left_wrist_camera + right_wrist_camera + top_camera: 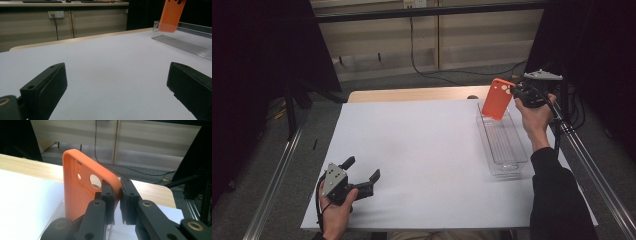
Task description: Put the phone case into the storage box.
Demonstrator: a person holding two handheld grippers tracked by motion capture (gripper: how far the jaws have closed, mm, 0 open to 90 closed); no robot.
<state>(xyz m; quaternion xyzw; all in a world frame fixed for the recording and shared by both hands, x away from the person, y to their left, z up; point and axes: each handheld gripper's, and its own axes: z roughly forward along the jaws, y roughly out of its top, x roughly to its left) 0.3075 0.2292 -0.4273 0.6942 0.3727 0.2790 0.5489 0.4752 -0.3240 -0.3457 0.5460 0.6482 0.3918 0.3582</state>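
right tool (pixel 518 92) gripping orange phone case (pixel 497 99), over clear tray (pixel 504 145)

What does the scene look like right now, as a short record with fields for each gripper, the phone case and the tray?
right gripper: shut on the orange phone case, gripping its camera-end edge
orange phone case: tilted, lower end dipping into the clear tray
clear tray: on the white sheet, near its right edge
left gripper: open, holding nothing, low over the sheet
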